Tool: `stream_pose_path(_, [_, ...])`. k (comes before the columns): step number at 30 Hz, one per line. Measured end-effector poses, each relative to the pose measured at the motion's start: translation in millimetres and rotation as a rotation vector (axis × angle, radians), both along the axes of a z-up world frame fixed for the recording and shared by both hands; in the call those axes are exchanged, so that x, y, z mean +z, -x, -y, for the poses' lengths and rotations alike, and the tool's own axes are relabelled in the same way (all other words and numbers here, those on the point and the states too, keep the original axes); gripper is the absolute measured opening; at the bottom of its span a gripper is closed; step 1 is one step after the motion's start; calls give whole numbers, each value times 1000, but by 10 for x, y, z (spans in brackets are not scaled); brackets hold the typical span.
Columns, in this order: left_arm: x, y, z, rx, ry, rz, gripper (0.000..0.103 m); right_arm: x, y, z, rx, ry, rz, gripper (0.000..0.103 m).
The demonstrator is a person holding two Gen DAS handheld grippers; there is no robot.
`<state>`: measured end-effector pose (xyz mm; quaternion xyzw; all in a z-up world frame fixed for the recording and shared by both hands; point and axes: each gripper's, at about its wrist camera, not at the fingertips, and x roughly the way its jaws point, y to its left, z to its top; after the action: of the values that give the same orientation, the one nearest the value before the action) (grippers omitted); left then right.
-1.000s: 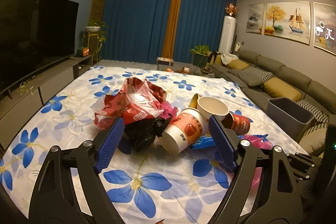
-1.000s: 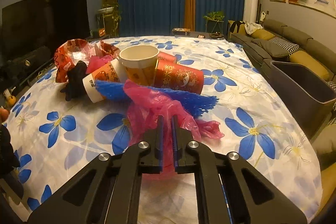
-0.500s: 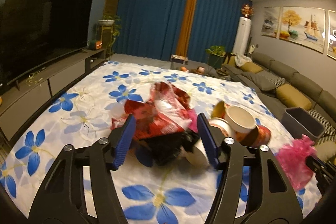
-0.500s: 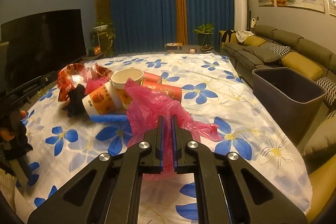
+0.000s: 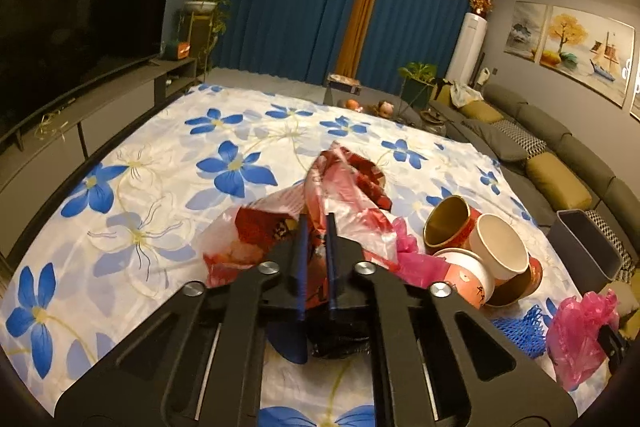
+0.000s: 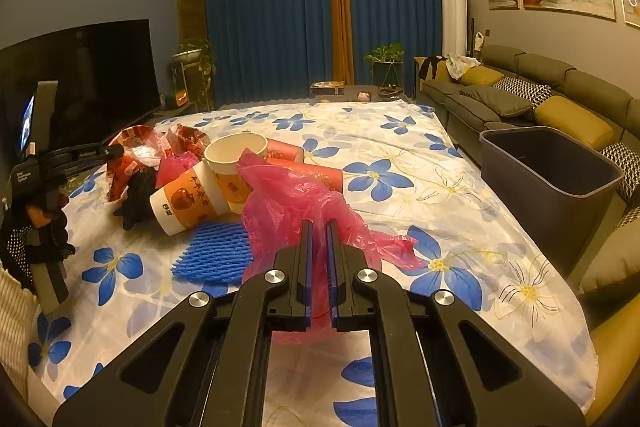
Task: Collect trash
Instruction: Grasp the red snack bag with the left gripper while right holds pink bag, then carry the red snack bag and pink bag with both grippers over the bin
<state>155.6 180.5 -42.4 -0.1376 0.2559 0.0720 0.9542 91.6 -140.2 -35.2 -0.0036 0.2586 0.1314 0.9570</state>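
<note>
left gripper [image 5: 315, 223], tilted downward, has just closed onto the crumpled red-and-clear plastic wrapper [image 5: 340, 195]; right gripper [image 6: 319, 231], likewise tilted, pinches the pink plastic bag [image 6: 296, 203].

On your table [image 6: 460, 211], the cups [image 6: 224, 183] lie heaped left of centre, wrapper [image 5: 352, 187] behind-left of them, foam net [image 6: 214, 255] in front. The bin [image 6: 548, 163] stands off the right edge, before the sofa [image 6: 520, 87].

Dim warm ceiling light, sharp focus, strong fisheye edge bending.
</note>
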Motion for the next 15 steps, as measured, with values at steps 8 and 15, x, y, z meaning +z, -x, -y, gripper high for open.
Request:
stream_pose_path(8, [199,237,63,-34,44,86,0,29,-5,36,5,-29,13,7])
stream_pose_path(15, [494,537,233,-77,43,174,0,84,37,83,7,-46,42,7])
